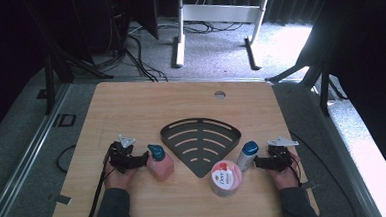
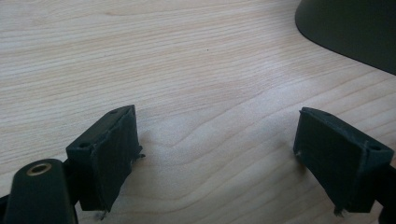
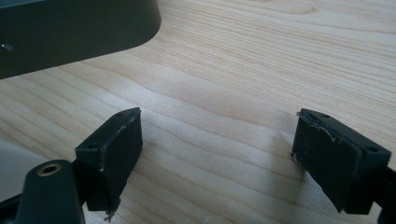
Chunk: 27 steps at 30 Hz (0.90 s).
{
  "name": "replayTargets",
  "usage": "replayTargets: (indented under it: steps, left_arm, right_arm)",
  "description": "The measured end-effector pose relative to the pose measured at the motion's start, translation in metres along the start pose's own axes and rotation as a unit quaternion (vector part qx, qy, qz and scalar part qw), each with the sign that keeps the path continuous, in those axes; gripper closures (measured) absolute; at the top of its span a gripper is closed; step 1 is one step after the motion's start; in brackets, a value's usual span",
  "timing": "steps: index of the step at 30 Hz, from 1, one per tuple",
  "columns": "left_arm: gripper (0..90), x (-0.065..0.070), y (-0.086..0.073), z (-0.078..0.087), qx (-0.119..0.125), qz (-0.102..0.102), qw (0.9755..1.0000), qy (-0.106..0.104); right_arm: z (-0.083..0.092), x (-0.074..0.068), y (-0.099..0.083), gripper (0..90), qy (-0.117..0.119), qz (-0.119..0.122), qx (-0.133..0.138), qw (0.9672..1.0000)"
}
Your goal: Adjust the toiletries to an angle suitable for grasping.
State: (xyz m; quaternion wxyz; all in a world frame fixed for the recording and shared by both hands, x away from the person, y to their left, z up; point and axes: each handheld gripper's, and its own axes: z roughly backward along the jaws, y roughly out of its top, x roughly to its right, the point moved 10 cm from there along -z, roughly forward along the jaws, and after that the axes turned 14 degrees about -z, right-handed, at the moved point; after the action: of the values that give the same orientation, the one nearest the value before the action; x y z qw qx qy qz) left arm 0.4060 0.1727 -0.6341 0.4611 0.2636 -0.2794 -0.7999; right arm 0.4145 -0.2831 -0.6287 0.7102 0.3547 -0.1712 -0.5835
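A black fan-shaped slotted tray (image 1: 201,143) lies flat in the middle of the wooden table (image 1: 131,106). Left of it stands a pink bottle with a blue cap (image 1: 160,163). My left gripper (image 1: 142,159) is just left of that bottle, pointing at it. In the left gripper view the left gripper (image 2: 217,121) is open over bare wood, with the tray's edge (image 2: 355,28) at the top right. A white bottle with a blue cap (image 1: 247,155) stands right of the tray, and my right gripper (image 1: 259,161) sits beside it. The right gripper (image 3: 219,119) is open too, with the tray's rim (image 3: 70,32) at the top left.
A round tub with a pink label (image 1: 225,178) stands near the front edge, between the two bottles. A small round hole (image 1: 220,94) sits near the table's far edge. Beyond the table are cables and a white desk frame (image 1: 216,17) on the grey floor.
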Motion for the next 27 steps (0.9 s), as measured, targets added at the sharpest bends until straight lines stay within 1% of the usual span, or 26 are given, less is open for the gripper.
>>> replayTargets:
  steps: [11,12,14,16,17,19,23,25,26,27]
  left_arm:
    - [14.2,0.0,0.0,0.0,0.0,-0.001,1.0,0.0]
    - [14.5,0.0,0.0,0.0,0.0,-0.001,1.0,-0.001]
    - [16.3,0.001,0.001,0.001,0.004,-0.003,1.0,-0.003]
    - [19.9,0.001,0.001,0.001,0.007,-0.004,1.0,-0.004]
    - [20.1,0.001,0.001,0.001,0.007,-0.004,1.0,-0.004]
    - [20.2,0.001,0.001,0.001,0.007,-0.004,1.0,-0.004]
    - [20.2,0.001,0.001,0.001,0.007,-0.004,1.0,-0.004]
    - [20.3,0.001,0.001,0.001,0.008,-0.004,1.0,-0.004]
    - [20.4,0.001,0.001,0.001,0.007,-0.005,1.0,-0.004]
    - [20.8,0.001,0.001,0.001,0.007,-0.005,1.0,-0.004]
  right_arm:
    - [0.003,-0.001,-0.003,16.5,0.002,0.001,-0.001,1.0]
    - [0.006,-0.003,-0.006,21.6,0.005,0.003,0.002,1.0]
    - [0.009,-0.003,-0.007,26.0,0.005,0.002,0.002,1.0]
    - [0.013,-0.004,-0.009,31.0,0.009,-0.001,0.001,1.0]
    - [0.015,-0.005,-0.01,33.3,0.013,-0.006,0.0,0.9999]
    - [0.019,-0.009,-0.013,34.3,0.021,-0.006,-0.002,0.9997]
    - [0.029,-0.02,-0.019,34.6,0.029,0.005,0.001,0.9996]
    - [0.036,-0.027,-0.021,36.0,0.037,0.012,0.006,0.9992]
    - [0.039,-0.03,-0.022,38.3,0.039,0.016,0.008,0.9991]
    - [0.039,-0.03,-0.022,38.3,0.039,0.016,0.008,0.9991]
